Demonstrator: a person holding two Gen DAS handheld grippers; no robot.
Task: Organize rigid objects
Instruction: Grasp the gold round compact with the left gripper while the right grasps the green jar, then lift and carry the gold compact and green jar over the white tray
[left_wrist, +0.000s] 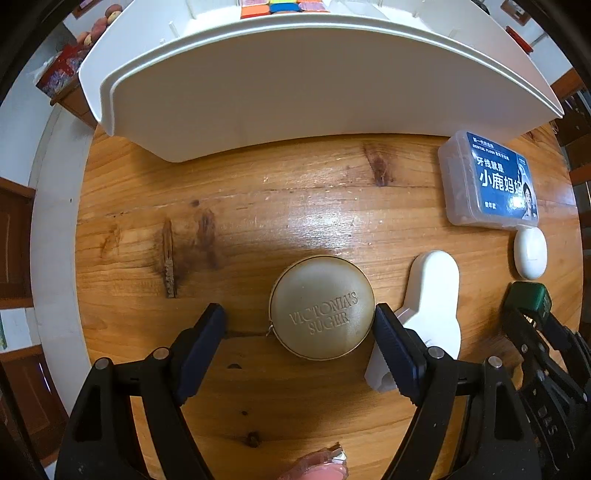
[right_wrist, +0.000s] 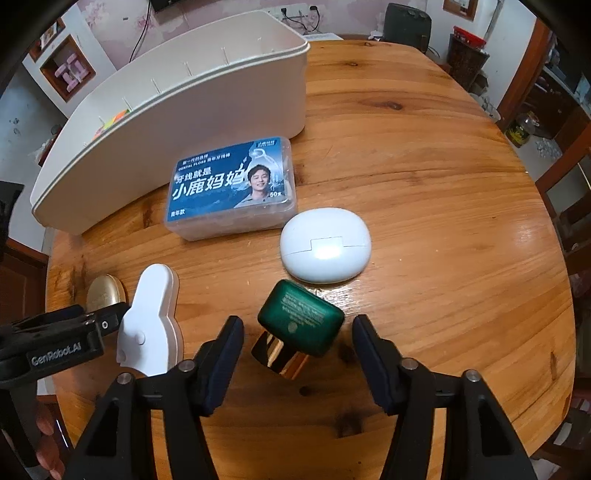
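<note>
A round gold tin (left_wrist: 321, 306) embossed with lettering lies flat on the wooden table (left_wrist: 258, 206). My left gripper (left_wrist: 299, 326) points straight down over it and is open. The tin sits between the fingers, close against the right one, with a wide gap to the left one. In the right wrist view a green box with a gold end (right_wrist: 301, 323) lies tilted between the fingers of my right gripper (right_wrist: 299, 343), which is open with a gap on both sides. The same green box (left_wrist: 528, 297) shows at the left wrist view's right edge.
A big white bin (right_wrist: 177, 122) stands at the back, with coloured blocks (left_wrist: 284, 7) inside. In front of it lie a blue-labelled floss box (right_wrist: 232, 188), a white oval case (right_wrist: 325, 245) and a white keyhole-shaped piece (right_wrist: 153, 314), the last one between the two grippers.
</note>
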